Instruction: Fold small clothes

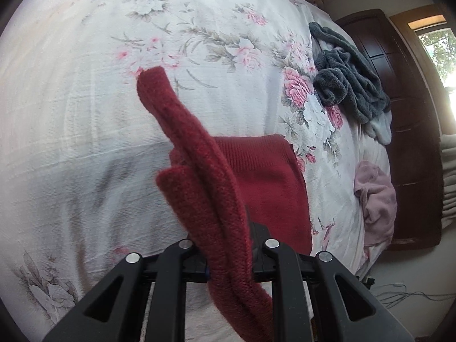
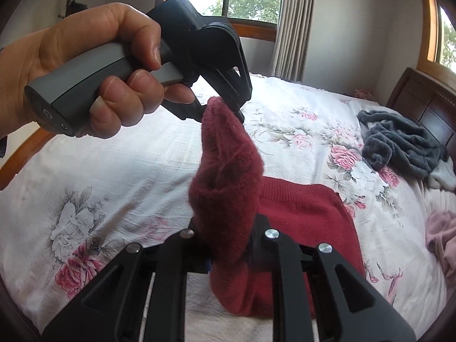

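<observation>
Dark red knit, thick and fuzzy: that is the small garment (image 1: 211,188) strung between my two tools above the bed, with a flatter red knit piece (image 2: 307,213) lying on the floral bedspread (image 1: 85,114) just beneath it; whether the two are one garment I cannot tell. My left gripper (image 1: 228,245) is pinched onto one end of the red knit, the cloth bunched between its fingers and spilling past them toward the camera. My right gripper (image 2: 228,245) is likewise clamped on the other end, with the fabric rising from it up to the left tool, which my left hand (image 2: 94,65) squeezes by its grey handle. I judge the knit light and quite limp; it sags and doubles on itself, so it will not keep a crease unless laid flat and pressed. The wool looks grippy rather than slick, so it should not slide out, though a loose stitch could snag on the finger edges. The best hold is at the corners or along a hem, pinching both layers together, not the loose middle. Well apart, near the dark wooden headboard (image 1: 404,114), lie a grey fleece garment (image 1: 350,77) and a crumpled pink garment (image 1: 376,199).
</observation>
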Demonstrator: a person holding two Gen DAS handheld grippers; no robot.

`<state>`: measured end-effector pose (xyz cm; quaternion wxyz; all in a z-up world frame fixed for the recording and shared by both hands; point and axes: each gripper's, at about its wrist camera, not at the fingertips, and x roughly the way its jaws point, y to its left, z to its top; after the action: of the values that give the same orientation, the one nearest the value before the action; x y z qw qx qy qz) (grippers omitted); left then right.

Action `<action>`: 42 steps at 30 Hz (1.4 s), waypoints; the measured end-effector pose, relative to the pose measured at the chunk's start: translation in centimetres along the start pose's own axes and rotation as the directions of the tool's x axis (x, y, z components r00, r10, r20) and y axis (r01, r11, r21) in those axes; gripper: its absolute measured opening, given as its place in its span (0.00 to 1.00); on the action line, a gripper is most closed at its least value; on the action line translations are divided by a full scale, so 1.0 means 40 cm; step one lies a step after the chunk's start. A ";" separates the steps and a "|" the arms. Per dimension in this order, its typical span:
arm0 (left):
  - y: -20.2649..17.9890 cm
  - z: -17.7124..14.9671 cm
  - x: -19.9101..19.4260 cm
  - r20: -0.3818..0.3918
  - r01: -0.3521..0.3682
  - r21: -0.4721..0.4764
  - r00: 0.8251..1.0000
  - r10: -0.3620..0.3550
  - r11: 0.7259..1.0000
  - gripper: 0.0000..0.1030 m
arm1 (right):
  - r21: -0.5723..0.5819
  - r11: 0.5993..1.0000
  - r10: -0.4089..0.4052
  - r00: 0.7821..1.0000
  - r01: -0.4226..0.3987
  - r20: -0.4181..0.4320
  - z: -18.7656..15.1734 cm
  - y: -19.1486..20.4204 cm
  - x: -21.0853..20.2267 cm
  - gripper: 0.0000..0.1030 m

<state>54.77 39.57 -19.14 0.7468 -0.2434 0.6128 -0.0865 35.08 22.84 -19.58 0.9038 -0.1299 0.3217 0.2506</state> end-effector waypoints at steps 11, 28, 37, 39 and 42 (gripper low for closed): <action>-0.169 0.011 0.075 -0.017 -0.125 0.075 0.992 0.127 0.989 0.16 | 0.159 0.985 0.070 0.997 -0.073 0.024 -0.055 -0.163 -0.016 0.14; -0.424 -0.002 0.360 -0.096 -0.305 0.239 0.937 0.335 0.922 0.16 | 0.404 0.910 0.096 0.995 -0.095 0.018 -0.225 -0.397 0.017 0.14; -0.489 -0.014 0.483 -0.097 -0.417 0.292 0.883 0.460 0.861 0.16 | 0.507 0.848 0.165 0.986 -0.155 0.026 -0.296 -0.489 0.048 0.14; -0.501 -0.019 0.510 -0.095 -0.439 0.296 0.870 0.483 0.848 0.16 | 0.543 0.821 0.197 0.980 -0.178 0.025 -0.312 -0.514 0.058 0.14; -0.511 -0.025 0.544 -0.092 -0.466 0.295 0.855 0.510 0.834 0.16 | 0.580 0.783 0.258 0.966 -0.224 0.024 -0.333 -0.545 0.075 0.14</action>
<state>62.39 12.29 -28.68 0.7156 0.0302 0.6979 0.0072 41.89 0.34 -30.01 0.8514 0.1858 0.4218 0.2505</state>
